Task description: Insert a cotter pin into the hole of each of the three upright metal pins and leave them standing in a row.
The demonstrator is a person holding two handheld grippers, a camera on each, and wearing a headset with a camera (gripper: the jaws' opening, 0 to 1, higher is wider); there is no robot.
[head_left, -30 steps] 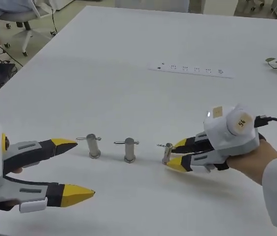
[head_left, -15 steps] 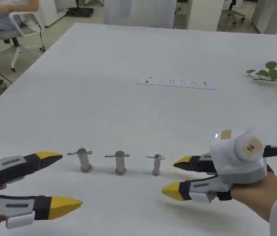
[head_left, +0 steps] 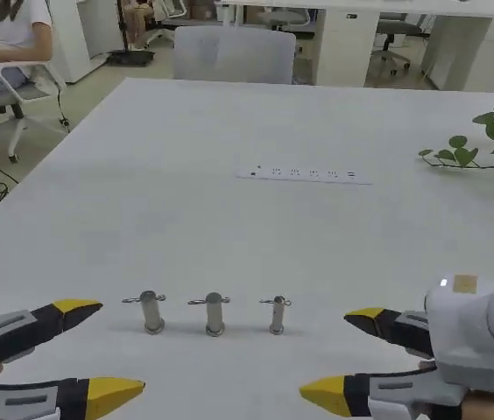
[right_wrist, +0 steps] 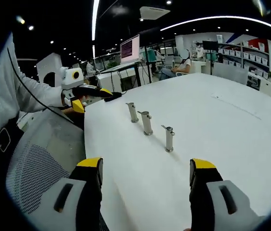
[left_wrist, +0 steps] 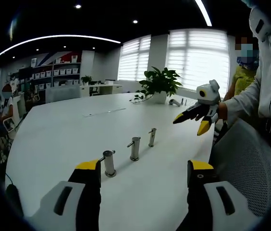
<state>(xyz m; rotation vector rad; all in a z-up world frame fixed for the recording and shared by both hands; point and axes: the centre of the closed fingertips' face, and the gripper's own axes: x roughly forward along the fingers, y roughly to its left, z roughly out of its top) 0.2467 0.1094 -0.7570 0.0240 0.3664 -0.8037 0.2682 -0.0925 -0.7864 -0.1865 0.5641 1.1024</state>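
Three upright metal pins stand in a row near the table's front: left pin [head_left: 151, 311], middle pin [head_left: 215, 314], right pin [head_left: 278, 314], each with a cotter pin through its top. They also stand in the left gripper view [left_wrist: 109, 163] and the right gripper view [right_wrist: 169, 138]. My left gripper [head_left: 96, 346] is open at the lower left, a little short of the left pin. Lower right, my right gripper [head_left: 352, 360] hangs open, apart from the right pin. Nothing sits between either gripper's jaws.
A white power strip [head_left: 304, 174] lies across the middle of the table [head_left: 229, 131]. A leafy plant [head_left: 483, 140] reaches in from the right edge. A grey chair [head_left: 234, 54] stands beyond the far edge, and a person sits on a chair [head_left: 6, 52] at the far left.
My right gripper has let go of the right pin and drawn back to the right, open. The head camera has tilted up, so the pins sit lower in the picture.
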